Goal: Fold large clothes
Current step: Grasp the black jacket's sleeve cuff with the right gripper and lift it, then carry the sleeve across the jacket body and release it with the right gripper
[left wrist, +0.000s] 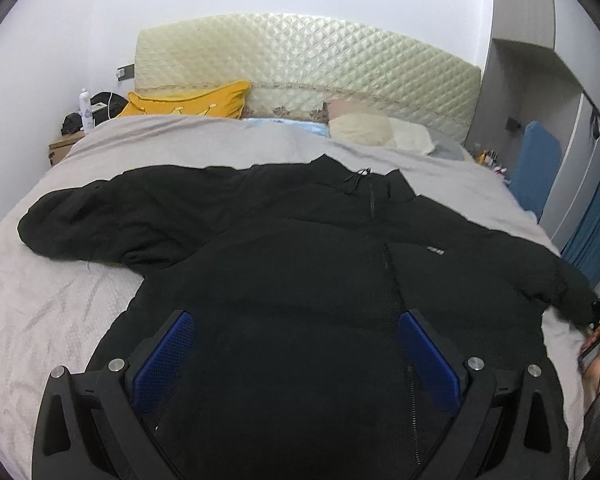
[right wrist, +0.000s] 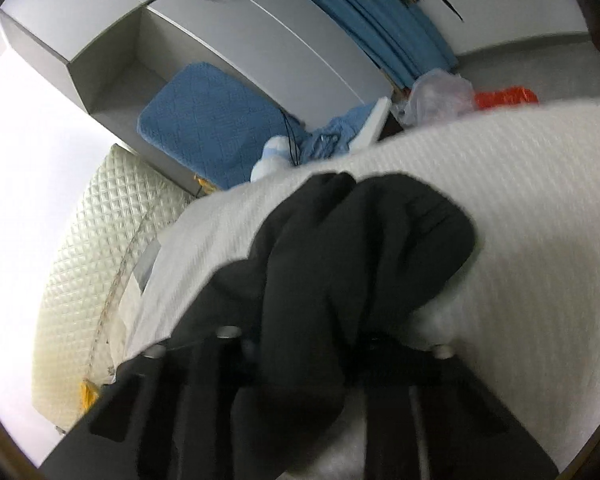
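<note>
A large black zip-up jacket lies spread front-up on the bed, sleeves out to both sides. My left gripper is open, its blue pads wide apart just above the jacket's lower front. My right gripper is shut on the end of the jacket's right sleeve, which bunches up between the fingers above the white bedspread. The right gripper also shows small at the far right of the left wrist view, at the sleeve's cuff.
A quilted cream headboard, a yellow pillow and pale pillows are at the bed's head. A nightstand with a bottle stands left. A grey wardrobe, blue cushion and blue curtain are on the right.
</note>
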